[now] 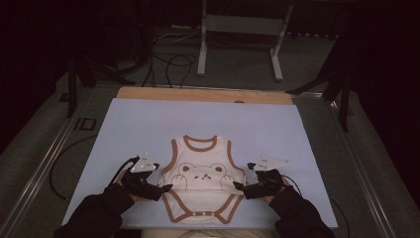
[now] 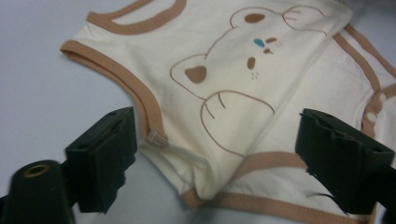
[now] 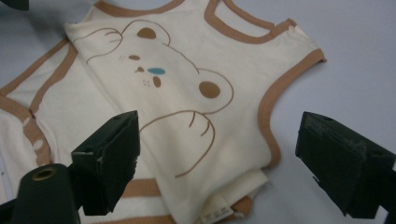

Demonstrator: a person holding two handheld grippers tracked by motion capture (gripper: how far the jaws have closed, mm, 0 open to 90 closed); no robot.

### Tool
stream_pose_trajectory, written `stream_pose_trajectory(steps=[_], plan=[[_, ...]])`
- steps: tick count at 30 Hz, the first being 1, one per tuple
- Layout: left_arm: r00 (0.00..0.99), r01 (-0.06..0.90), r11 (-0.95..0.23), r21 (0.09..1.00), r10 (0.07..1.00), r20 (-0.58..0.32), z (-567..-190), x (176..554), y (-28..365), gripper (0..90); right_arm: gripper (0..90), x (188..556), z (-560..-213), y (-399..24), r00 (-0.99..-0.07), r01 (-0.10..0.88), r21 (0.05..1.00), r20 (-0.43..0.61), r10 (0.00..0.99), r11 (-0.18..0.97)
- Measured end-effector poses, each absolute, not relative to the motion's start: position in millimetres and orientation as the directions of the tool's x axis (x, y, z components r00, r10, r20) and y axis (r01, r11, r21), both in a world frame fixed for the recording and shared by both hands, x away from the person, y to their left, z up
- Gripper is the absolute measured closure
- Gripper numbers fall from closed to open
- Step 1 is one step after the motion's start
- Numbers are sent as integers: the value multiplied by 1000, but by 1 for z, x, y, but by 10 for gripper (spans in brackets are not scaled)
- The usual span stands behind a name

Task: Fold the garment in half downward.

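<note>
A cream sleeveless baby bodysuit [image 1: 204, 173] with brown trim and a bear print lies flat on the pale mat [image 1: 148, 124], neck away from me. My left gripper [image 1: 167, 188] hovers at the garment's left side edge, jaws open. My right gripper [image 1: 237, 186] hovers at its right side edge, also open. In the left gripper view the bodysuit [image 2: 233, 70] lies under the wide-apart jaws of the left gripper [image 2: 219, 158], untouched by the pads. In the right gripper view the right gripper [image 3: 224, 158] stands open over the bodysuit [image 3: 187, 60], whose lower corner is bunched with a small label [image 3: 215, 215] showing.
The mat covers a wooden tabletop [image 1: 203, 94] whose far edge shows bare. Beyond it, on the floor, stand a white metal frame [image 1: 237, 39] and loose black cables [image 1: 173, 64]. Metal rails [image 1: 44, 163] run along both sides of the table.
</note>
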State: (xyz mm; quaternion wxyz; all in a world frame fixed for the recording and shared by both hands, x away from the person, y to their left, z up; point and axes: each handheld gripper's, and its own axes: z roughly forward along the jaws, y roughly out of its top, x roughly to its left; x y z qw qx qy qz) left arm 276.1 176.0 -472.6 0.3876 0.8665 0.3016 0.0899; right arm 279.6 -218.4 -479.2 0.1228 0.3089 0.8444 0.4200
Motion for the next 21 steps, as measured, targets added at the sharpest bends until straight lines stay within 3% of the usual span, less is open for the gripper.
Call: stream_pose_trajectory(steps=[2, 5, 21], plan=[[816, 447, -516, 731, 569, -97, -470, 279, 177, 49, 119, 282, -477, -216, -783, 415, 787, 54, 619, 457], [824, 439, -510, 740, 557, -105, -467, 282, 177, 21, 100, 286, -475, -213, -788, 409, 790, 54, 613, 456], [834, 417, -508, 754, 544, -95, -455, 304, 175, 19, 96, 312, -462, -201, -795, 342, 820, -9, 606, 460]])
